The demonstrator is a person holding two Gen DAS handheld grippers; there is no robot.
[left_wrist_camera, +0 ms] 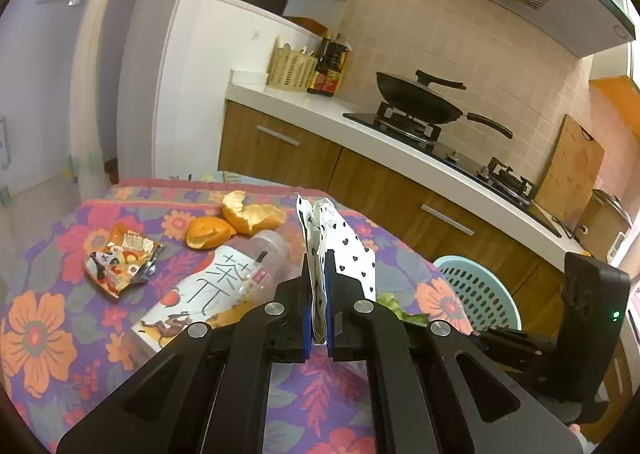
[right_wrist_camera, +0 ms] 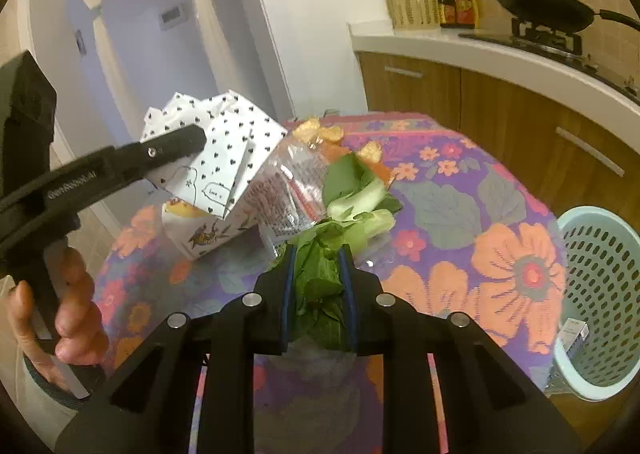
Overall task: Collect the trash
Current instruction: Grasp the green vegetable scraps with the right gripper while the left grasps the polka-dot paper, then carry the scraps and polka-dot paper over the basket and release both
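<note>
My left gripper point(left_wrist_camera: 318, 258) is shut on a folded white paper with black hearts point(left_wrist_camera: 344, 238) and holds it above the flowered tablecloth point(left_wrist_camera: 48, 334). In the right wrist view that paper point(right_wrist_camera: 228, 142) hangs from the left gripper point(right_wrist_camera: 192, 142), with a person's hand point(right_wrist_camera: 60, 314) on its handle. My right gripper point(right_wrist_camera: 318, 254) is shut on green vegetable leaves point(right_wrist_camera: 320, 282), whose pale stalks point(right_wrist_camera: 360, 190) stick out ahead. A plastic tea bottle point(left_wrist_camera: 224, 286) lies on the table, with orange peels point(left_wrist_camera: 240, 220) and a crumpled snack wrapper point(left_wrist_camera: 120, 262) near it.
A pale blue perforated basket point(right_wrist_camera: 600, 294) stands on the floor right of the table, with a small carton point(right_wrist_camera: 576, 334) inside. Behind are the kitchen counter point(left_wrist_camera: 320, 106), a black wok on the stove point(left_wrist_camera: 420, 102) and wooden cabinets.
</note>
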